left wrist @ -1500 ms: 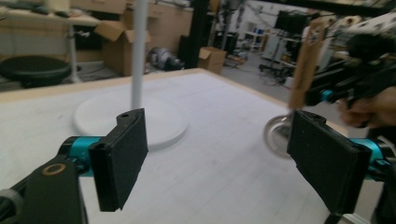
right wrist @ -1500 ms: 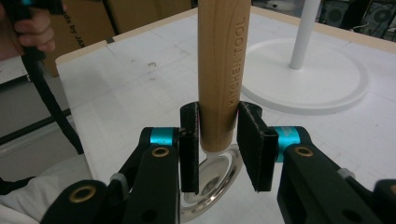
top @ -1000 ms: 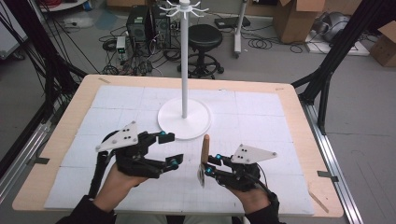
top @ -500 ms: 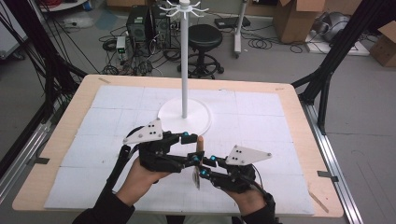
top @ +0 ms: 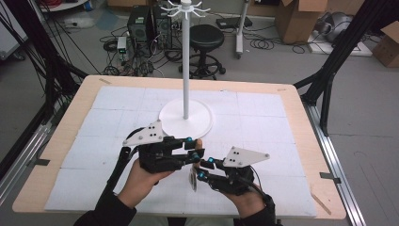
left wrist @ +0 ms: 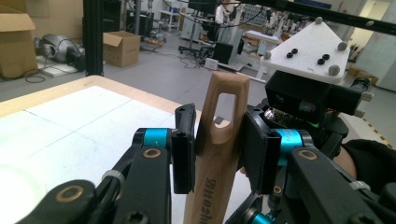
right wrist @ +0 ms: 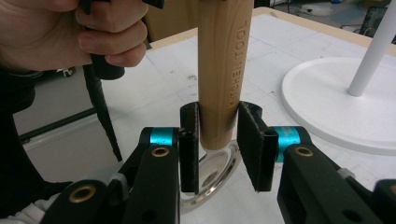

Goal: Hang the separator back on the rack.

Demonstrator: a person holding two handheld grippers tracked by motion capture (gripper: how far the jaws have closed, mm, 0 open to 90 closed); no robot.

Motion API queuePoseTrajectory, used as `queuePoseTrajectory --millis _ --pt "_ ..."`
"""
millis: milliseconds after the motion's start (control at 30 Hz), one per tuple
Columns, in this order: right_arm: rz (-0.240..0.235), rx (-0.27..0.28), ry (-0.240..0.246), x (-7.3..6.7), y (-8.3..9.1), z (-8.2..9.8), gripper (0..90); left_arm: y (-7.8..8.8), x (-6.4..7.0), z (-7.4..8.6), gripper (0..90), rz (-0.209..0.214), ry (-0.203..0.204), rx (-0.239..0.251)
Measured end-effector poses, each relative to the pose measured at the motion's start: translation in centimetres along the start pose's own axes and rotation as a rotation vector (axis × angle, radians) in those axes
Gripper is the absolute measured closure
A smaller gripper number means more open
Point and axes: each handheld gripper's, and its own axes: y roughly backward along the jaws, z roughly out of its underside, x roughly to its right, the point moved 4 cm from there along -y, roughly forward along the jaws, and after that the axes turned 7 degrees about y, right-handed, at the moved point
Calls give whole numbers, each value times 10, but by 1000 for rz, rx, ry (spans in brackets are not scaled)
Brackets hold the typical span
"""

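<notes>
Two grippers (top: pixel 196 151) (top: pixel 203 168), one wooden-handled kitchen tool (left wrist: pixel 215 140), one white hook stand (top: pixel 186 66), one table (top: pixel 301 122).

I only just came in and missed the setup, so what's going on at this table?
A person is working with a hand-held gripper in each hand, both on one wooden-handled kitchen tool. The left hand-held gripper has its jaws around the handle near the slotted end. The right hand-held gripper brackets the lower end, by the metal part. This happens just in front of the white stand with hooks on top.
</notes>
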Motion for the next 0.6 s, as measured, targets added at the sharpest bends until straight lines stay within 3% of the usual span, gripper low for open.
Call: queuePoseTrajectory --millis 133,233,267,333,467,600 --pt "-8 9 9 0 1 0 702 3 0 -1 683 -1 -6 3" --pt "-20 28 11 -1 3 -1 692 7 1 -3 686 30 2 26" --pt "-36 44 15 0 4 -1 661 9 2 -5 687 43 0 36" --pt "-46 58 3 1 5 1 427 15 3 -7 688 75 -3 49" --pt "-127 159 5 4 9 5 312 26 4 -9 688 129 -17 43" --pt "-228 212 4 5 9 5 240 34 7 -9 689 198 -29 33"
